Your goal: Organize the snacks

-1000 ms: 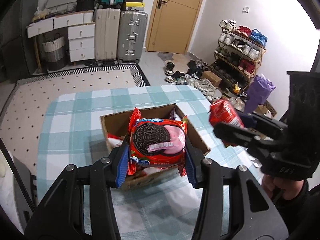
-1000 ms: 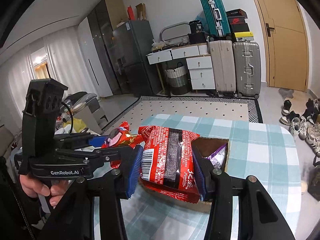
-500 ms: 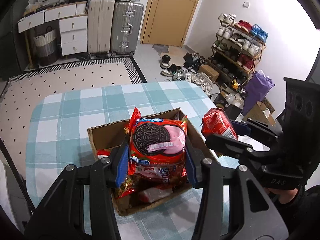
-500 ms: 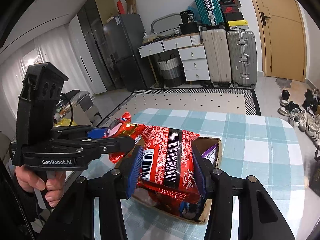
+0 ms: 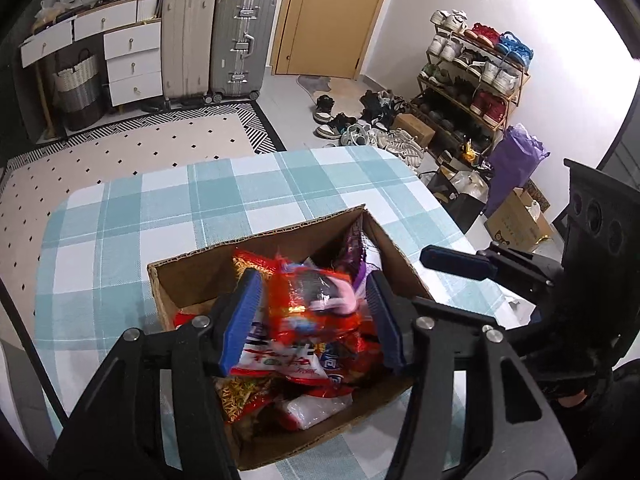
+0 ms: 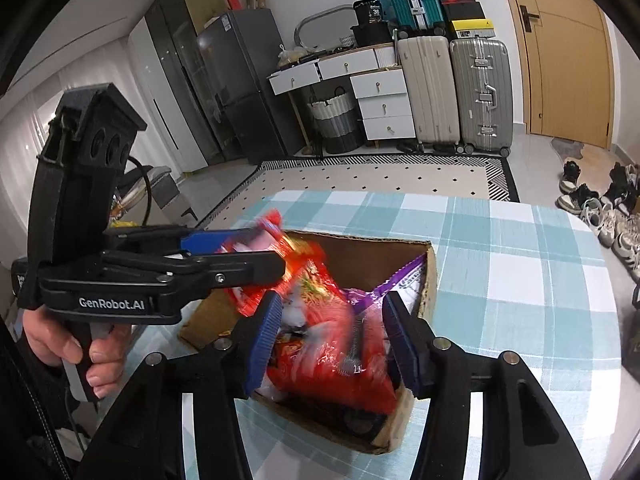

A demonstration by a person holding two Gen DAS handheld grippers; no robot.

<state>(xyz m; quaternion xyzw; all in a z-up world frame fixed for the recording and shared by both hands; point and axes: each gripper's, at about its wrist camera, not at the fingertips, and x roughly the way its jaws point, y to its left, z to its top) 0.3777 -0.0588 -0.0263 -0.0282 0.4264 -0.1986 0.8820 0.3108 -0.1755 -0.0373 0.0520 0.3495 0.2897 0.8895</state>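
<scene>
An open cardboard box (image 5: 200, 264) (image 6: 430, 280) sits on the checked tablecloth, filled with several snack packs. My left gripper (image 5: 312, 312) is above the box with its jaws spread; the red Oreo pack (image 5: 312, 304) (image 6: 276, 240) is blurred between them, dropping. My right gripper (image 6: 332, 332) is also spread over the box; the red snack bag (image 6: 332, 360) is blurred between its pads, falling onto the pile. A purple pack (image 6: 400, 280) leans in the box's far corner.
The blue-and-white checked table (image 5: 160, 208) extends behind the box. Suitcases (image 5: 216, 44), white drawers (image 5: 128, 64) and a door stand at the back. A shoe rack (image 5: 476, 76) and shoes are on the right floor.
Both grippers moved down over the box and opened. The Oreo pack and the red bag were let go and are dropping into the box.
</scene>
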